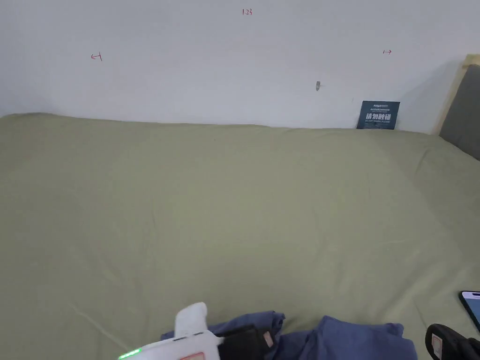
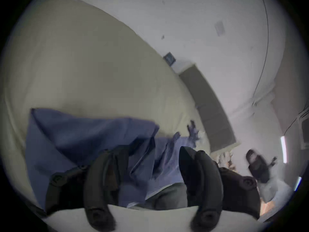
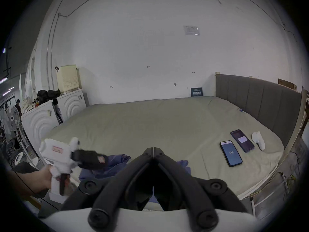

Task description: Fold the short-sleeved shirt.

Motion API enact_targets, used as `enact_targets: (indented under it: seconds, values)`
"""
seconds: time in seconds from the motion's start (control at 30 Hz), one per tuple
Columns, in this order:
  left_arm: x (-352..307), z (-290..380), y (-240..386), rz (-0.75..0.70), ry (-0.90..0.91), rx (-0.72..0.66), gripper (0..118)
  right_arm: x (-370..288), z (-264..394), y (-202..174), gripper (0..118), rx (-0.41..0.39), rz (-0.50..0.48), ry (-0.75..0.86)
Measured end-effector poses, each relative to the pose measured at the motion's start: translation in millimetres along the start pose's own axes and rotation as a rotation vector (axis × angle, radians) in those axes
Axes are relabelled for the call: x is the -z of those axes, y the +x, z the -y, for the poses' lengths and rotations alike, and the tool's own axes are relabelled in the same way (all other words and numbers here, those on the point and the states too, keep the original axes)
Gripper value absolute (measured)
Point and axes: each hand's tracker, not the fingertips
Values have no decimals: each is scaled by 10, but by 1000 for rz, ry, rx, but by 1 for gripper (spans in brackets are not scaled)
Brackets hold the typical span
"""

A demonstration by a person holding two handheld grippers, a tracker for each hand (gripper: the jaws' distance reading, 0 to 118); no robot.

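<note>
- The blue short-sleeved shirt (image 1: pixel 328 340) lies crumpled on the green bed sheet (image 1: pixel 225 201), right at the near edge of the bed, in front of you.
- Your left gripper (image 2: pixel 150 157) sits over the left part of the shirt. In the left gripper view its jaws stand apart, and blue cloth fills the gap between them and spreads behind them. That view is blurred, so you cannot tell whether either jaw touches the cloth.
- In the right gripper view your left hand (image 3: pixel 41 178) grips the white handle of that gripper, whose black front end hangs above the shirt's left side.
- Your right gripper (image 3: pixel 153 150) has its jaws brought together, tips meeting, with nothing between them. It sits at the near edge of the bed, and the shirt shows on both sides of it behind the jaws.
- In the head view, the black tip of the right gripper pokes in at the lower right corner, just right of the shirt and apart from it.
- Two phones lie flat on the sheet to the right, well apart from the shirt: one with a blue screen (image 3: pixel 231 153) and, just beside it, a darker one (image 3: pixel 242 140).
- A small white controller (image 3: pixel 258 140) lies just right of the darker phone.
- A grey padded headboard (image 3: pixel 260 105) runs along the right side of the bed, and a small dark sign (image 1: pixel 378 115) leans on the white wall (image 1: pixel 211 61) at the far edge.
</note>
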Motion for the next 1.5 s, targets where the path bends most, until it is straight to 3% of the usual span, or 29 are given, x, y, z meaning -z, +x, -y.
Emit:
enact_targets:
  seconds: [0.07, 0.1, 0.13, 0.17, 0.2, 0.33, 0.47, 0.6, 0.8, 0.87, 0.93, 0.97, 1.0, 1.03, 1.07, 1.17, 1.3, 1.37, 1.4, 1.5]
  values:
    - [-282, -66, -55, 33, 105, -2, 66, 32, 17, 10, 0, 8, -5, -12]
    - [-389, -92, -109, 5, 151, 11, 57, 49, 26, 1, 0, 12, -8, -18]
    - [-458, -126, -181, -48, 192, 14, 43, 60, 34, -12, 0, 15, -15, -24]
    - [-467, -139, -275, -87, 200, 7, 18, 70, 37, -24, 0, 17, -23, -26]
    - [-433, -140, -400, -130, 187, -18, 2, 78, 41, -44, 0, 17, -29, -28]
    - [-155, 26, -753, -123, 88, -126, 1, 65, 44, -129, 0, -7, -64, -23]
    - [7, 350, -408, -40, 49, 48, 1, 42, 33, -181, 0, -49, -68, -30]
    - [386, 722, -93, -66, -146, 223, 1, 40, 32, -177, 0, -48, -73, -44]
    - [405, 770, -161, -17, -132, 133, 1, 27, 21, -156, 0, -47, -64, -40]
    - [231, 689, -106, -50, -121, 177, 1, 43, 23, -142, 0, -48, -62, -42]
    - [-141, 548, -128, -21, -37, 193, 9, 77, 27, -138, 0, -46, -61, -52]
    - [-325, 482, -191, -16, 10, 164, 31, 83, 31, -142, 0, -43, -63, -54]
    - [-499, 410, -294, -28, 47, 122, 71, 91, 38, -147, 0, -39, -69, -55]
    - [-622, 342, -422, -50, 60, 65, 94, 105, 46, -153, 0, -35, -77, -57]
    - [-691, 269, -560, -72, 59, 5, 100, 127, 52, -164, 0, -36, -85, -61]
    - [-817, 163, -977, -142, 86, -138, 99, 188, 59, -216, 0, -55, -103, -75]
    - [-717, 88, -1064, -127, 47, -147, 96, 192, 18, -288, 0, -83, -133, -76]
    - [-699, 33, -1029, -150, 55, -197, 88, 170, -6, -303, 0, -109, -139, -70]
    - [-734, 0, -1022, -186, 73, -227, 79, 159, -24, -303, 0, -121, -140, -72]
    - [-851, -31, -960, -269, 122, -197, 77, 99, -51, -286, 0, -147, -128, -66]
